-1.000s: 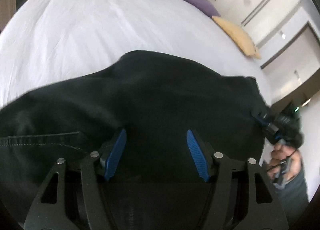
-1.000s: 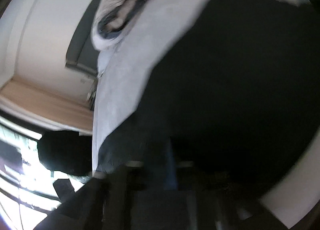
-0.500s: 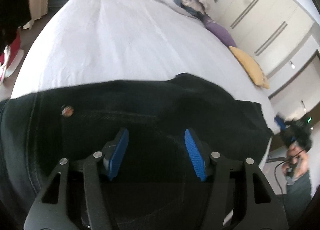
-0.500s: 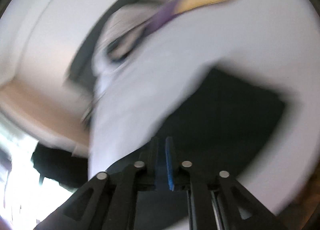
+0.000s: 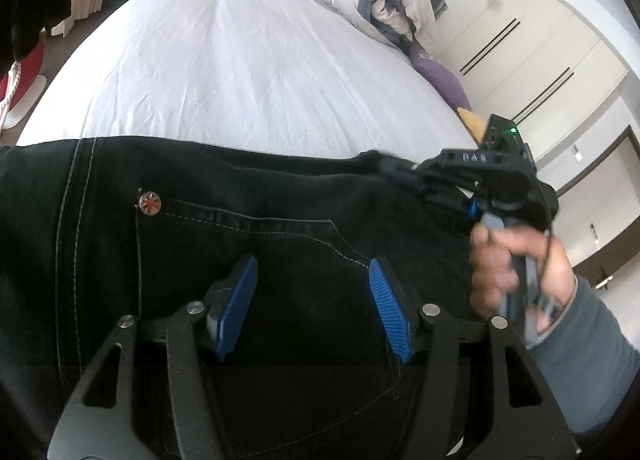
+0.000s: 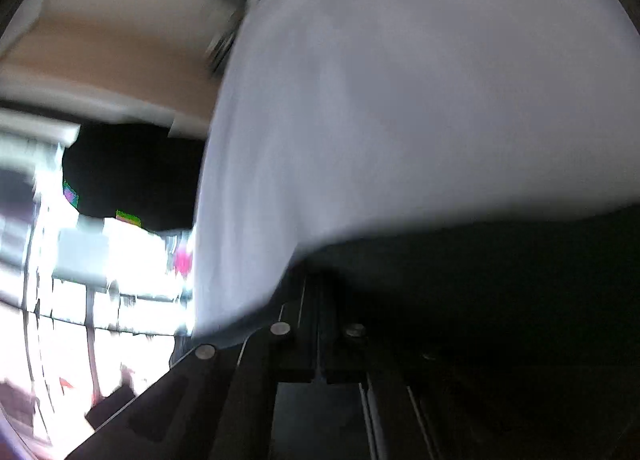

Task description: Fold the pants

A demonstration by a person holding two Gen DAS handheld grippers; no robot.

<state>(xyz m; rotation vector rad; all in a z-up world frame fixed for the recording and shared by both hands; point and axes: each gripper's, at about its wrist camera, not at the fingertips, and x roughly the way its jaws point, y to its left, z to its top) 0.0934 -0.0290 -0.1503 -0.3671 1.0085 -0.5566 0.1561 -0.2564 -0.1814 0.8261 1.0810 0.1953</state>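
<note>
Black pants (image 5: 280,219) lie under the left gripper's (image 5: 312,308) spread jaws; right gripper's (image 5: 404,175) jaws pinch their edge.

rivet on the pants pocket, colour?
Red, star pattern, silvery rim; left wrist view.

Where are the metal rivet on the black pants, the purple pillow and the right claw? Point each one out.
metal rivet (image 5: 150,203): left wrist view, on its red-and-silver face.
purple pillow (image 5: 440,77): left wrist view, on its upper side.
right claw (image 5: 394,171): left wrist view, at its tips on the pants' edge.
</note>
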